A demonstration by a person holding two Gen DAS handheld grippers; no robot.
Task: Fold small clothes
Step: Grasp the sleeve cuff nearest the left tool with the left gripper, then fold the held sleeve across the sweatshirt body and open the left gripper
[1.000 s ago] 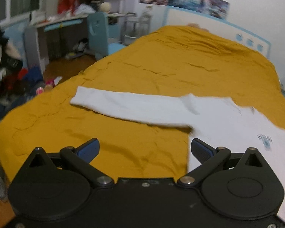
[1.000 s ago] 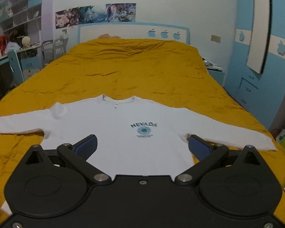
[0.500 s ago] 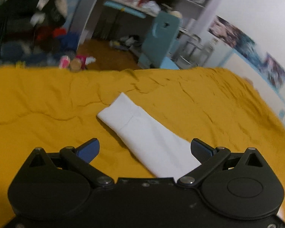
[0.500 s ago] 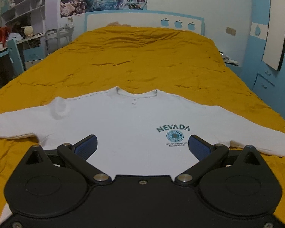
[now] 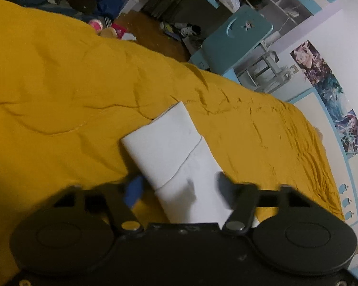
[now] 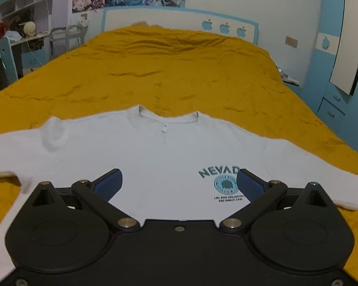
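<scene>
A white long-sleeved shirt (image 6: 155,157) with a blue NEVADA print (image 6: 218,172) lies flat, face up, on a mustard-yellow bed cover (image 6: 179,71). Both sleeves are spread out sideways. My right gripper (image 6: 179,183) is open and empty, low over the shirt's chest. In the left wrist view the shirt's left sleeve and cuff (image 5: 162,138) lie on the bed cover (image 5: 59,83). My left gripper (image 5: 179,188) is open, blurred, with its fingers on either side of the sleeve just behind the cuff.
A white and blue headboard (image 6: 179,21) stands at the far end of the bed. A blue chair (image 5: 236,38), a desk with shelves and clutter on the floor (image 5: 107,26) lie beyond the bed's left edge. Blue drawers (image 6: 331,109) stand at the right.
My left gripper has swung left and moved down onto the sleeve end, its fingers narrowing around it. My right gripper has moved closer and lower over the shirt's chest.
</scene>
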